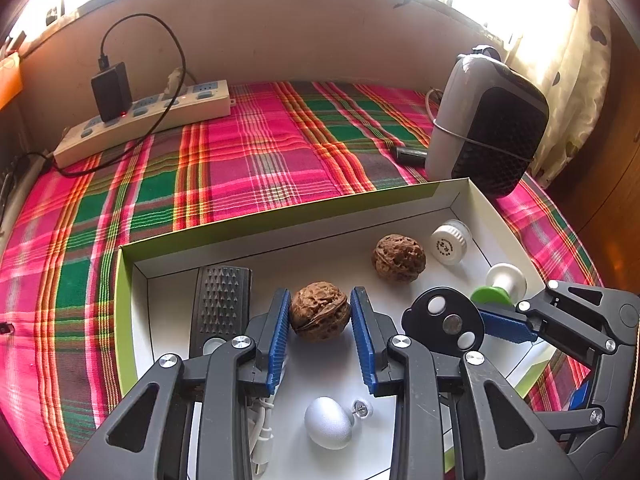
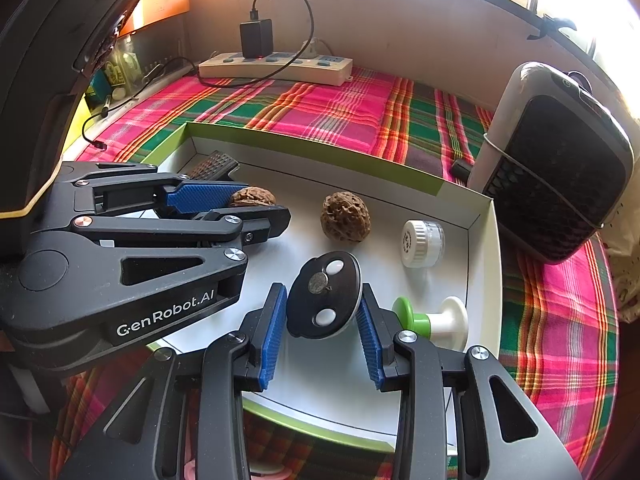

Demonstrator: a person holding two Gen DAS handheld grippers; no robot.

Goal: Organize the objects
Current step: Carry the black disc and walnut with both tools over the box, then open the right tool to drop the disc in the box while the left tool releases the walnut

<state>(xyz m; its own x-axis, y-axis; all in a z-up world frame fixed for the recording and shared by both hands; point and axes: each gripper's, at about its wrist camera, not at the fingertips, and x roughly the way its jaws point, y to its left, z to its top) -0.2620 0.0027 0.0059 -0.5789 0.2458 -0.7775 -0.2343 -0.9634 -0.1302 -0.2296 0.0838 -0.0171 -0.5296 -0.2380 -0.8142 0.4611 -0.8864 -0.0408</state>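
In the tray (image 1: 132,304) on the plaid bench (image 1: 240,160), the left gripper (image 1: 320,320) has its jaws touching a walnut (image 1: 319,311) on both sides. The right gripper (image 2: 322,320) clamps a black disc (image 2: 323,300) held upright. A 2nd walnut (image 2: 345,217), cap (image 2: 422,243) and spool (image 2: 436,320) lie just beyond, crowding any set-down.

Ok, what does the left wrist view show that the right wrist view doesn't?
Left wrist only: a white egg-shaped object and a pushpin in the box.

Right wrist only: clutter past the cloth's far left edge.

Both: two walnuts, one between the left tongs, the black disc between the right tongs, white cap, power strip.
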